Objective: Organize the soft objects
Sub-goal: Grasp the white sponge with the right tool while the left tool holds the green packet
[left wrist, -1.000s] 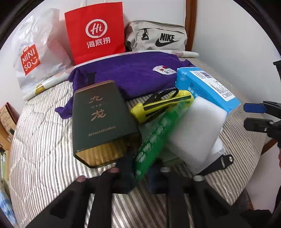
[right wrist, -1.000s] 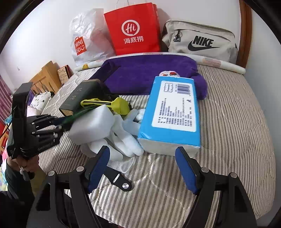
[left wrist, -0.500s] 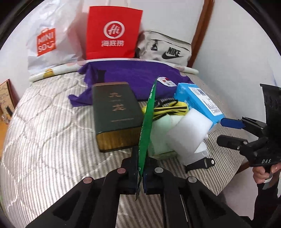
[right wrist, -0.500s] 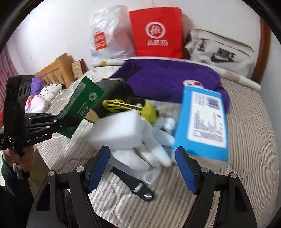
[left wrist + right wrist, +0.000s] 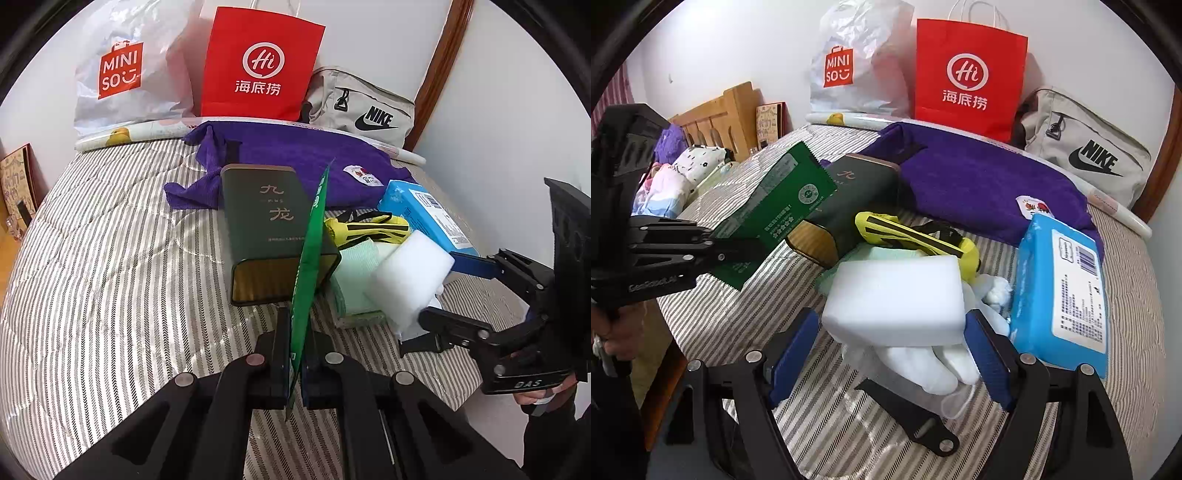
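My left gripper (image 5: 294, 363) is shut on a flat green packet (image 5: 308, 258), held edge-on above the striped bed; it also shows in the right wrist view (image 5: 775, 210). My right gripper (image 5: 890, 354) is open, its blue pads either side of a white foam block (image 5: 897, 299) that lies on white gloves (image 5: 923, 365). The block (image 5: 410, 280) shows in the left wrist view beside the right gripper (image 5: 439, 288). A blue tissue pack (image 5: 1060, 291), a yellow-black strap item (image 5: 916, 236) and a purple towel (image 5: 979, 181) lie close by.
A dark green tin (image 5: 269, 229) lies beside the pile. A red paper bag (image 5: 258, 66), a Miniso plastic bag (image 5: 122, 74) and a Nike pouch (image 5: 362, 107) stand along the back wall. A black strap end (image 5: 908, 417) lies under my right gripper. The bed edge is at left (image 5: 676, 332).
My left gripper has lifted the green packet off the pile and pulled back left. My right gripper has moved in around the white foam block.
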### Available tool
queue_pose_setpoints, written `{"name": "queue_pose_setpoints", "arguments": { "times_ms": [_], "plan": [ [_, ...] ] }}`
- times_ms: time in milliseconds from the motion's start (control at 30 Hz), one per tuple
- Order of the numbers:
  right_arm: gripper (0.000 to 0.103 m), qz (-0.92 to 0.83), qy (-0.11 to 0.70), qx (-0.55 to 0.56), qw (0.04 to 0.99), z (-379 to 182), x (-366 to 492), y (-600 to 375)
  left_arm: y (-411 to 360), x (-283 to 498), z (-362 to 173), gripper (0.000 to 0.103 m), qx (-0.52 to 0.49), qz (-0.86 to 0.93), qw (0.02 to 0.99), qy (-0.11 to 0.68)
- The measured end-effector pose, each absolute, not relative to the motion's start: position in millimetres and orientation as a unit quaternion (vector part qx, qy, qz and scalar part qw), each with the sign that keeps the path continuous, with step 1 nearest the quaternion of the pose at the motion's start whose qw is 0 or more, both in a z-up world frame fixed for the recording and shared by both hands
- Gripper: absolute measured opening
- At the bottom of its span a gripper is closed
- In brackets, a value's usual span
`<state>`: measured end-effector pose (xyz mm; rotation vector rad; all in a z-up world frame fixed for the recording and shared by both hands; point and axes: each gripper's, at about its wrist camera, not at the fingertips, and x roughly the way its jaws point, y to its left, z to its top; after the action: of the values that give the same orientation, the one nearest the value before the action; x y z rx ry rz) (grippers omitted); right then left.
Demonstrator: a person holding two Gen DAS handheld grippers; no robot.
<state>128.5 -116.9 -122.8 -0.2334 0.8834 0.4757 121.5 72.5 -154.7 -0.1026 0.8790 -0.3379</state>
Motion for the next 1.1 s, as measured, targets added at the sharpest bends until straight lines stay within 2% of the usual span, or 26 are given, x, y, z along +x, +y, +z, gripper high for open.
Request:
{"name": "queue_pose_setpoints", "arguments": {
  "times_ms": [300,533,1100],
  "plan": [
    [0.082,0.212,0.426,-0.120,0.872,-137.7,138.4,-111.3,70.9,118.3,-154.9,0.005,-0.053,-0.162,0.889,0.426],
    [0.081,0.228,0.406,-0.103,0.879,-123.7,124.3,-125.3,73.4,113.9,-153.6,0.005,-0.059,-0.150,0.889,0.428],
    [0.081,0.184,0.425,-0.052,0.885,-131.2,78.9,-223.8,65.3,90.5,-159.5,0.005,-0.081,-0.123,0.882,0.449]
  ]
}}
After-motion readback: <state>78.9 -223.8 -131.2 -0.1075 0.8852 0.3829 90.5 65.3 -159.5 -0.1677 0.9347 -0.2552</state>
